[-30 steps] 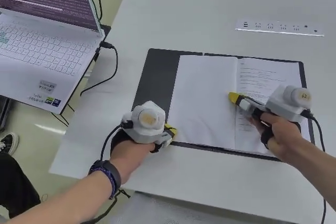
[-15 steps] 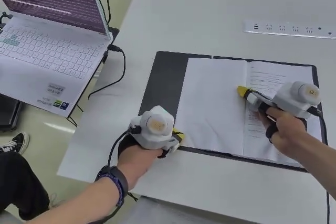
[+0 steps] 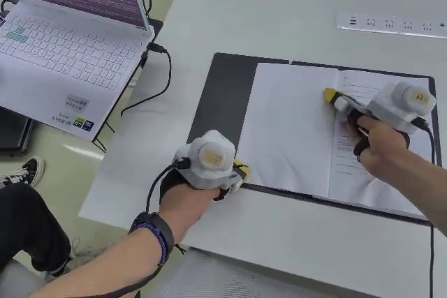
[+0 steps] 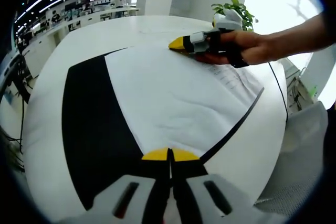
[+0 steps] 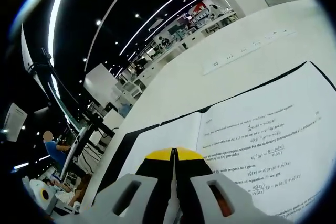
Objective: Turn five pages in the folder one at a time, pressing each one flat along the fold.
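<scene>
A black folder (image 3: 222, 95) lies open on the white table, with a blank turned page (image 3: 290, 130) on its left half and a printed page (image 3: 353, 151) on its right. My right gripper (image 3: 328, 93) is shut, its yellow tips resting on the fold near the top of the pages; in its own view the right gripper (image 5: 174, 154) sits just left of the printed text (image 5: 262, 150). My left gripper (image 3: 241, 170) is shut at the folder's near left edge; in its own view the left gripper (image 4: 169, 154) touches the blank page's (image 4: 163, 98) bottom edge.
An open laptop (image 3: 63, 54) stands at the left with a black cable (image 3: 150, 95) running toward the folder. A white power strip (image 3: 391, 24) lies at the table's far side. The table's near edge runs just below the folder.
My right gripper has slid up along the fold toward the top of the pages. The left gripper has stayed at the folder's near edge. The head camera has shifted.
</scene>
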`<state>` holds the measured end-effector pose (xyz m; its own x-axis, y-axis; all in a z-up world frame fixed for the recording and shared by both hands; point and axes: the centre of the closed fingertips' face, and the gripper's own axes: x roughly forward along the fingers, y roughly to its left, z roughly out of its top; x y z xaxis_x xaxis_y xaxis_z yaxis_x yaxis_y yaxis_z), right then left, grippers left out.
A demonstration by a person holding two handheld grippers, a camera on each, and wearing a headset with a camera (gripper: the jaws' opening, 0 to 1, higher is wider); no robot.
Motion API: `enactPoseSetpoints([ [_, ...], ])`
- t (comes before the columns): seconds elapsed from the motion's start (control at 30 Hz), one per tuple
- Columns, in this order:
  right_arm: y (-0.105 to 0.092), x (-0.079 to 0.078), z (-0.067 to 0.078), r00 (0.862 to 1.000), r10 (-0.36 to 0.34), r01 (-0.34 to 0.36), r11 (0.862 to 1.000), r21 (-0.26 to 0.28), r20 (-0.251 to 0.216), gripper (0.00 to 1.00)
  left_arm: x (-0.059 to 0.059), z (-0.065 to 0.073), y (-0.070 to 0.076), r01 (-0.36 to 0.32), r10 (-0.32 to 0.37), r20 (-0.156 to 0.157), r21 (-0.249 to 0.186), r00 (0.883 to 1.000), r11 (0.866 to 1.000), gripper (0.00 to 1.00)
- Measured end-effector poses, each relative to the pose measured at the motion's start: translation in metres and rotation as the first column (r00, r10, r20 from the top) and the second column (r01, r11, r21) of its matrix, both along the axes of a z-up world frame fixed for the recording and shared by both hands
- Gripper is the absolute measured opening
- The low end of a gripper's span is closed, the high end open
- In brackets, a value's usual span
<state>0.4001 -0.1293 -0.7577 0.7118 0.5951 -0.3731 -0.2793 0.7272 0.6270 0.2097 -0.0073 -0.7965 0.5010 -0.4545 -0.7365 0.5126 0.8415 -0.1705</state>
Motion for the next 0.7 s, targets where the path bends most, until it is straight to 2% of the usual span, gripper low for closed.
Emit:
enactPoseSetpoints([
  [0.23,0.003,0.018,0.003,1.0,-0.006,0.007,0.999,-0.039,0.002,0.0,0.0,0.001,0.0,-0.006,0.006,0.0,-0.004,1.0,1.0,0.0],
  [0.3,0.0,0.028,0.002,1.0,-0.02,0.02,0.999,-0.038,0.001,0.0,0.0,0.001,0.0,-0.008,0.008,-0.001,-0.005,1.0,1.0,0.0],
  [0.33,-0.005,0.04,-0.003,0.999,-0.035,0.035,0.999,-0.033,0.0,0.0,0.0,0.002,-0.001,-0.009,0.009,-0.002,-0.006,1.0,1.0,0.0],
  [0.43,-0.009,0.046,-0.002,0.998,-0.064,0.064,0.998,-0.015,-0.002,0.0,0.0,0.002,-0.001,-0.014,0.014,-0.001,-0.009,1.0,1.0,0.0],
  [0.57,-0.011,0.051,-0.004,0.997,-0.071,0.071,0.997,-0.01,0.001,0.0,0.0,0.003,-0.001,-0.018,0.018,0.001,-0.012,1.0,1.0,0.0],
  [0.7,-0.01,0.05,-0.004,0.998,-0.068,0.068,0.998,-0.02,0.007,0.0,0.0,0.003,-0.001,-0.015,0.015,0.001,-0.009,1.0,1.0,0.0],
])
